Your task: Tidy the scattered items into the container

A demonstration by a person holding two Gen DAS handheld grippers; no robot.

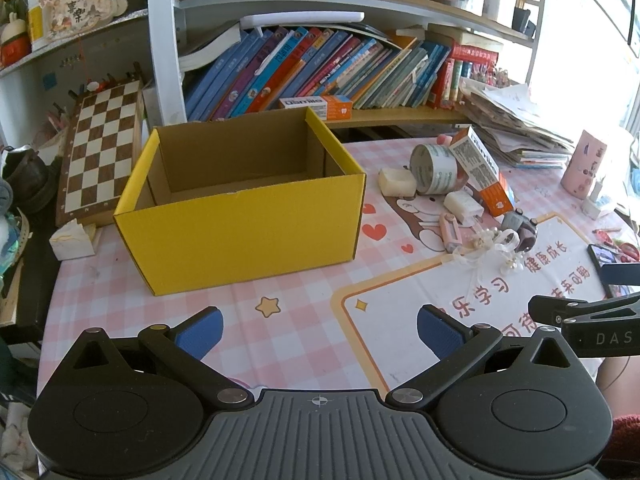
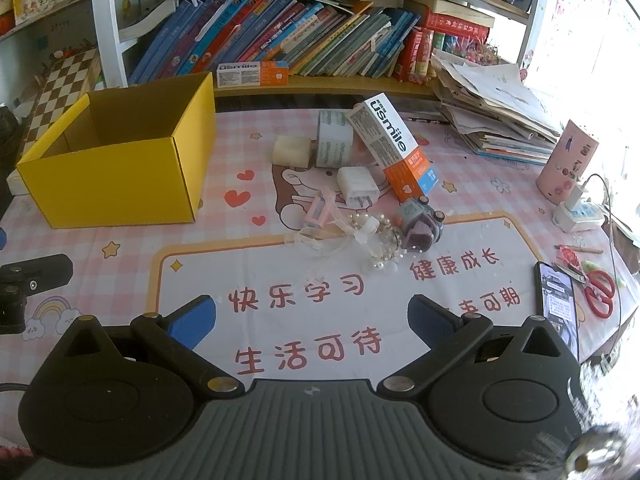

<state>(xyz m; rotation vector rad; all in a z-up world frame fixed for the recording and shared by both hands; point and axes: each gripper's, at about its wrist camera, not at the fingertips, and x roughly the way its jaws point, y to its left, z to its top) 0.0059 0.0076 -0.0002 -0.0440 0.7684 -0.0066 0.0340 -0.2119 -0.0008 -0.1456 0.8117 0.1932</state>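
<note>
An open yellow cardboard box [image 1: 240,216] [image 2: 116,168] stands on the pink checked table mat, and no items show inside it. To its right lies a loose pile: a usmile toothpaste carton [image 2: 394,146] [image 1: 480,168], a tape roll [image 2: 334,138] [image 1: 434,168], a cream block [image 2: 292,151] [image 1: 397,181], a white charger plug [image 2: 357,186] [image 1: 464,206], a pink stick [image 2: 318,210], a pearl ribbon bow [image 2: 372,240] [image 1: 494,248] and a small grey toy [image 2: 420,224] [image 1: 520,230]. My left gripper [image 1: 320,330] is open and empty, in front of the box. My right gripper [image 2: 312,320] is open and empty, in front of the pile.
A shelf of books [image 2: 280,36] runs along the back, with a second usmile carton [image 2: 252,74]. A paper stack [image 2: 492,108], pink cylinder [image 2: 566,160], power strip [image 2: 578,216], phone [image 2: 558,304] and red scissors [image 2: 600,292] sit right. A chessboard [image 1: 100,148] leans left.
</note>
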